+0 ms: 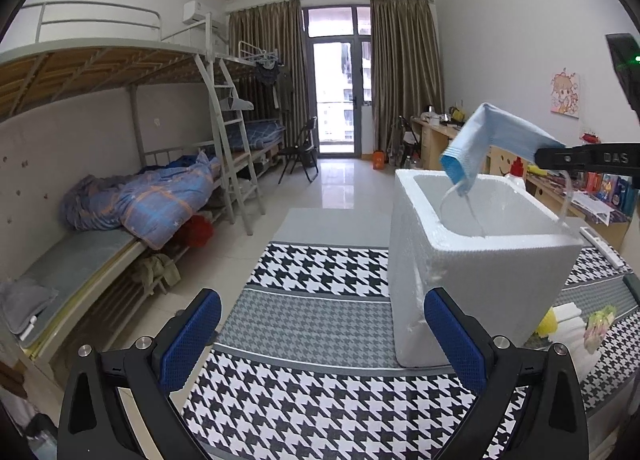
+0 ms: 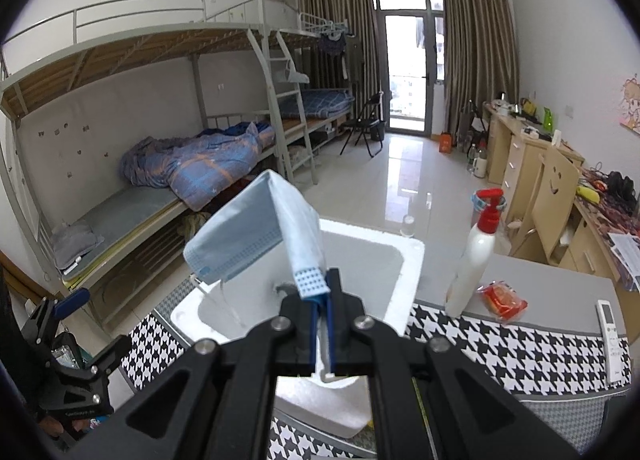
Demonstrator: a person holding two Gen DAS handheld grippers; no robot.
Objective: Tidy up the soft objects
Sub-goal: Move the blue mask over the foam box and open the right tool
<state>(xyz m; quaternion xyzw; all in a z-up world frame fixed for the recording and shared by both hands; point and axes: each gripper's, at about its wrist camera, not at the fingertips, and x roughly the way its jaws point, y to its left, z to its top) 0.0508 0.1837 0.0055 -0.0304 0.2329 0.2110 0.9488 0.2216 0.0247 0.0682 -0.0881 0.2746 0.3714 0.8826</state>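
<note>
- Right hand-held gripper [image 2: 320, 296]: jaws nearly together, clamped on one short edge of a blue face mask [image 2: 256, 236]. Pads pinch the pleated end; the rest of the mask stands up from the jaws and folds over to the left.
- Mask hangs in the air over the open top of a white foam box [image 2: 404, 260]. One ear loop [image 1: 464, 203] dangles into the box cavity; whether it touches the inner wall cannot be told.
- From the left wrist view, the mask [image 1: 496, 139] is above the far right part of the box [image 1: 480, 272], held from the right by the right gripper [image 1: 548, 157].
- Left hand-held gripper [image 1: 320, 344]: jaws wide apart, nothing between the blue pads [image 1: 188, 340]. It sits near and left of the box, low over the counter; the right pad overlaps the box's near corner in view, contact not clear.
- Counter [image 1: 312, 412] carries a houndstooth cloth, black and white with grey bands. Box stands on it.
- Right of the box on the counter: white pump bottle [image 2: 476, 256] with red top, upright; just beside it a red packet [image 2: 502, 300]; farther right a white remote [image 2: 614, 340].
- Near right corner, left view: a small pile of soft items, yellow and white [image 1: 564, 324], beside the box.
- Background: bunk bed [image 2: 160, 107] along the left wall with a blue quilt [image 2: 208, 163].
</note>
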